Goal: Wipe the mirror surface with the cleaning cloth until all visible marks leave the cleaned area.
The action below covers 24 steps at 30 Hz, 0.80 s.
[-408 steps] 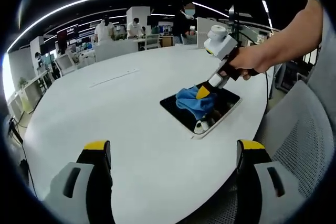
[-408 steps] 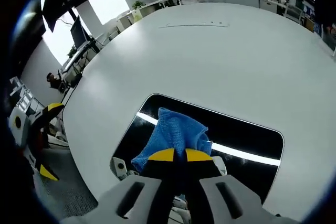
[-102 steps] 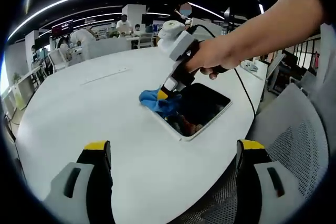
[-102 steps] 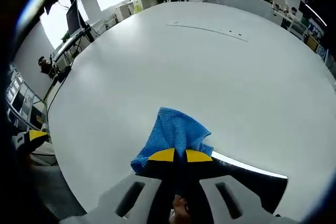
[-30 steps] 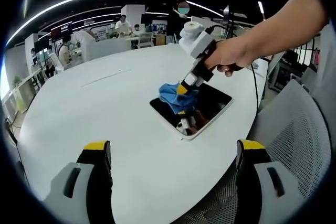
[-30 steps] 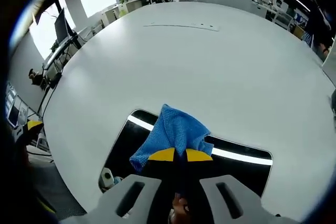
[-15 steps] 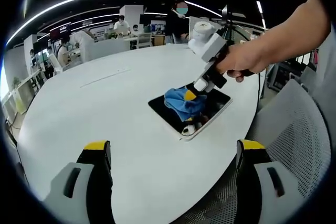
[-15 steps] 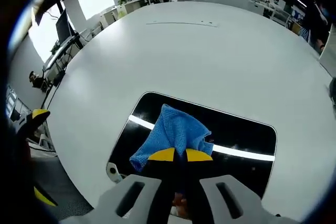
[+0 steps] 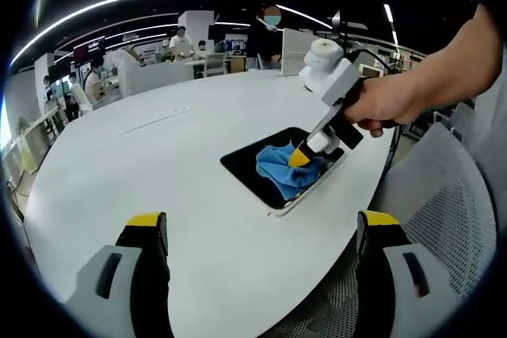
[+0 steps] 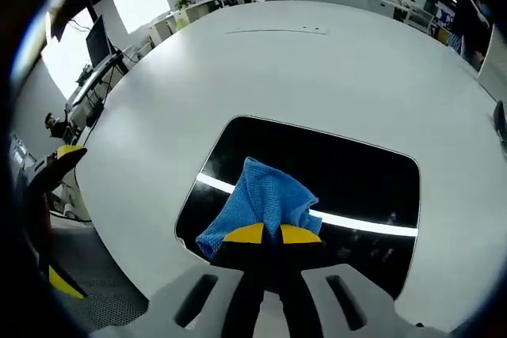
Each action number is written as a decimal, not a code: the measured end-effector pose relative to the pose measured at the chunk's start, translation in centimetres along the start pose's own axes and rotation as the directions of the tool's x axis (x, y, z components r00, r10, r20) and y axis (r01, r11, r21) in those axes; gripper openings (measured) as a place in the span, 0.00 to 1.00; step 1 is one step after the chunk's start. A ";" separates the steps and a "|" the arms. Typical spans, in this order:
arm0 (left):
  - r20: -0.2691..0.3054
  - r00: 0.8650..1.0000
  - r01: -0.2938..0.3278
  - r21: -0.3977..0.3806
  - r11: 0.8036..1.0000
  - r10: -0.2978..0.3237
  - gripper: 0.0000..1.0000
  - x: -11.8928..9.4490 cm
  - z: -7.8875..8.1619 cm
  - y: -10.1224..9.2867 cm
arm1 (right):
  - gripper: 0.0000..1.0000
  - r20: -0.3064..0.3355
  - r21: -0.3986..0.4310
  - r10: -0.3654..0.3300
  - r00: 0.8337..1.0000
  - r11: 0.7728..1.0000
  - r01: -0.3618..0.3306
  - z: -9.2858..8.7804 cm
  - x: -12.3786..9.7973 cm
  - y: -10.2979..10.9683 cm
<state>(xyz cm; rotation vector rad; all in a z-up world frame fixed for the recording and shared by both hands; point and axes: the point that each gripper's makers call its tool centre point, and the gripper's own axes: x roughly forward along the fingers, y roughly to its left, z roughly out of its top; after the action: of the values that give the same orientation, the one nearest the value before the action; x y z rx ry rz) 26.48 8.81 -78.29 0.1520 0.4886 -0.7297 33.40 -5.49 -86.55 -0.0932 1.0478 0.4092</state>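
The blue cloth [image 10: 257,199] covers the middle of the mirror [image 10: 348,168] — any marks beneath it are hidden. The right gripper [image 10: 264,233] blocks the mirror's near edge. In the left gripper view the cloth [image 9: 283,169] hides much of the glass, and distant people [image 9: 181,37] are too small to tell apart.

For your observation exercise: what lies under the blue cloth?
The mirror lies under the blue cloth, flat on the white table. Any marks beneath the cloth are covered.
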 end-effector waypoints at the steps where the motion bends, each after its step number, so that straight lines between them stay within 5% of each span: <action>1: 0.004 1.000 0.001 0.000 1.000 -0.001 0.99 0.0 0.1 0.0 | 0.00 -0.001 0.000 0.000 1.000 1.000 0.000 0.0 0.0 0.0; 24: 0.005 1.000 0.005 0.017 1.000 -0.005 0.99 0.0 0.3 -0.2 | 0.00 -0.036 0.013 0.033 0.999 0.999 -0.032 -2.4 -1.2 1.6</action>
<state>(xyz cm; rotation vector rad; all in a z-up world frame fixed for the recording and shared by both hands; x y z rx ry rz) 26.43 8.54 -78.04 0.1648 0.4788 -0.7392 30.32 -4.96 -86.48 -0.0725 1.0884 0.4316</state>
